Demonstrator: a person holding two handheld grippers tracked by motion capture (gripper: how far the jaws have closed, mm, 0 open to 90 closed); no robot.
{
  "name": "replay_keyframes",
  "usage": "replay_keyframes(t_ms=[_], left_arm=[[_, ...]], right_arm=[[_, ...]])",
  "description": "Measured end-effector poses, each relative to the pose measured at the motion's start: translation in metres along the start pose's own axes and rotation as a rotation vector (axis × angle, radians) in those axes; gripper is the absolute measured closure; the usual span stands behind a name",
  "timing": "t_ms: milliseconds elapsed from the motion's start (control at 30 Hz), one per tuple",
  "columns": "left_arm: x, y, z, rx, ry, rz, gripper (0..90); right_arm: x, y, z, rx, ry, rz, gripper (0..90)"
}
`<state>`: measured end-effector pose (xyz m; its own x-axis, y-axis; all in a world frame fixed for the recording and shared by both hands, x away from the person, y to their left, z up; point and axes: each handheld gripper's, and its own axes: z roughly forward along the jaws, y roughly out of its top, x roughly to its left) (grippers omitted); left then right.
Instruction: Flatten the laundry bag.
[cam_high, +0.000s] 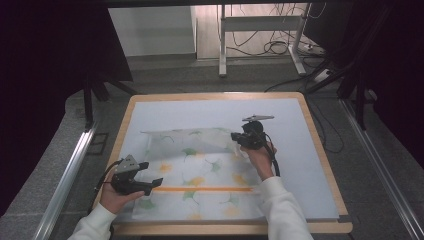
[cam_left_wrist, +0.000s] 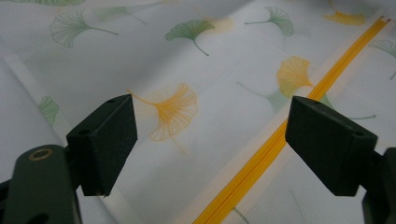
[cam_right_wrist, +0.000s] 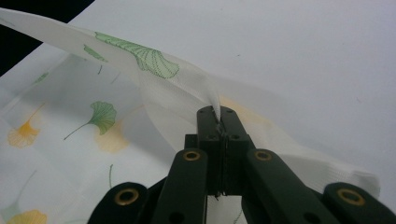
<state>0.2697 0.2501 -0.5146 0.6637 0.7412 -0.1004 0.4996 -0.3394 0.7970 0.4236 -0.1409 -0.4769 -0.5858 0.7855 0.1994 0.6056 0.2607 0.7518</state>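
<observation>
A white mesh bag (cam_high: 200, 172) printed with green and yellow ginkgo leaves lies flat on the pale mat, an orange zipper (cam_high: 202, 189) running across its near part. My right gripper (cam_high: 239, 139) is shut on the bag's far right corner and lifts a fold of it; in the right gripper view the fabric (cam_right_wrist: 154, 70) rises out of the closed tips (cam_right_wrist: 219, 116). My left gripper (cam_high: 149, 176) hovers at the bag's near left edge, open. Its pads (cam_left_wrist: 107, 140) stand wide apart over the fabric, with the zipper (cam_left_wrist: 261, 154) running between them.
The pale mat (cam_high: 300, 150) covers a wooden table (cam_high: 320, 150). Bare mat lies to the right of the bag and behind it. Beyond the table stand a white frame's legs (cam_high: 222, 45) and floor cables (cam_high: 280, 47).
</observation>
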Motion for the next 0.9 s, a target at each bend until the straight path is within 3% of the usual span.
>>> replay_keyframes(t_ms=[900], left_arm=[[0.002, 0.000, 0.000, -0.004, -0.005, -0.004, 16.7]], right_arm=[[-0.024, 0.015, 0.020, 0.008, -0.027, 0.047, 88.7]])
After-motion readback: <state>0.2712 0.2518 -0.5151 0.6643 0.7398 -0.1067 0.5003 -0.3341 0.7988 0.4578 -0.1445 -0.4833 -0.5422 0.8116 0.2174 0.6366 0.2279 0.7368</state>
